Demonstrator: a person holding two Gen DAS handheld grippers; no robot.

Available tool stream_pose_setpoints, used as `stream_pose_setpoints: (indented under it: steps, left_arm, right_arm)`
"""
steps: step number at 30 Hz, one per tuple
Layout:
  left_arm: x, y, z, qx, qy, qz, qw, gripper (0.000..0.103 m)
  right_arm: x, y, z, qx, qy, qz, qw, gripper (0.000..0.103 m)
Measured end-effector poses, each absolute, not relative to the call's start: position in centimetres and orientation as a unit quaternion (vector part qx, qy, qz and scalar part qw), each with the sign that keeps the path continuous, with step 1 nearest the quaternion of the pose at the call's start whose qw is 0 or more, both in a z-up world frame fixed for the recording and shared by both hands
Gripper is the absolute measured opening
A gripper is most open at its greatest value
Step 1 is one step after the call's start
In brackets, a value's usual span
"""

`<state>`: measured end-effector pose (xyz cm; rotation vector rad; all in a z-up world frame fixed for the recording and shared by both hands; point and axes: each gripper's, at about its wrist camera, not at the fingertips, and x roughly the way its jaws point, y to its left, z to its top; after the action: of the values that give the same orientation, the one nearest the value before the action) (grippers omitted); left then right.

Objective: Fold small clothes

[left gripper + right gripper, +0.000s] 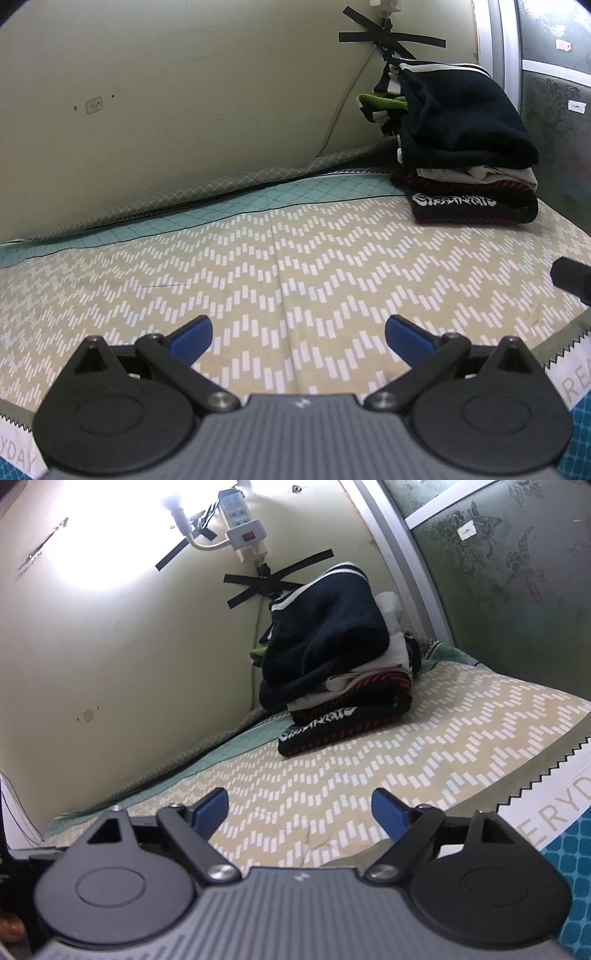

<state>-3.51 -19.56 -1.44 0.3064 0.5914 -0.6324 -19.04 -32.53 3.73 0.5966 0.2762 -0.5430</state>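
Both hand-held grippers (298,338) (299,814) spread over bedsheet (258,258), clothes pile (465,147) cornered.

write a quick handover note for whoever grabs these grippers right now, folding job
Left gripper: open, empty, low over the zigzag-patterned sheet.
Right gripper: open, empty, over the same sheet.
Clothes: a pile sits in the far corner by the wall, dark navy garment on top, black piece with white lettering at the bottom, something green behind.
Done: the lower layers look folded flat; the navy top piece looks bunched.
Left: no loose garment in view in front of either gripper; probably fetch the next one, or tidy the top piece.
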Motion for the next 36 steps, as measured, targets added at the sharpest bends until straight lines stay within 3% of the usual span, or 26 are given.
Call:
stream_pose_setpoints:
  steps: [14, 20, 36]
  left_arm:
    - [-3.8, -20.6, -1.1, 0.17, 0.271, -0.278, 0.906, 0.103]
    - [-4.1, -21.4, -1.6, 0.208, 0.258, -0.256, 0.908, 0.103]
    - [-3.9, -20.6, -1.2, 0.197, 0.264, -0.252, 0.91, 0.103]
  right_arm:
    - [-19.7, -33.8, 3.7, 0.286, 0.105, -0.272, 0.913, 0.096]
    - [-19.5, -34.0, 3.5, 0.296, 0.107, -0.266, 0.911, 0.096]
    - [-19.8, -33.9, 3.4, 0.298, 0.096, -0.265, 0.912, 0.096]
